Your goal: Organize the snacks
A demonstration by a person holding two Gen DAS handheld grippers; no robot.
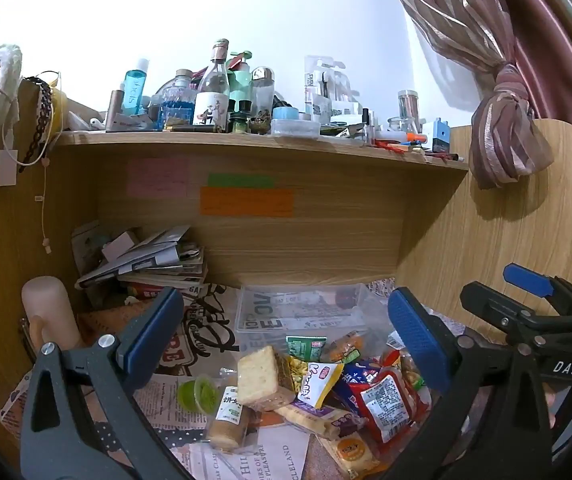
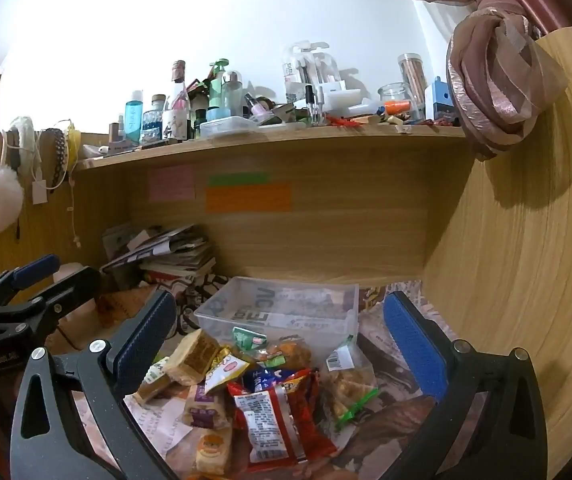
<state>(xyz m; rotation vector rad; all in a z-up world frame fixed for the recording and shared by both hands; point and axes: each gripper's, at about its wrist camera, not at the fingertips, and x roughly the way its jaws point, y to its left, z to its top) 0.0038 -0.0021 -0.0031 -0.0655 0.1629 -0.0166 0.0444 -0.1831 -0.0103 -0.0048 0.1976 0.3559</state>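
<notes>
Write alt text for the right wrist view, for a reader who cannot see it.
The right gripper hangs open and empty over a heap of wrapped snacks on a paper-covered desk, a red packet nearest. Behind the heap stands an empty clear plastic box; above, a wooden shelf is crowded with bottles. The left gripper shows at the left edge.

We see both fisheye views sharp at centre, bending hard toward dark rounded corners. The white wall (image 1: 245, 12) blows out under bright overhead light, the knotted curtain (image 2: 498, 80) casts a soft shadow, and the recess under the shelf (image 1: 261, 140) stays dimmer.
</notes>
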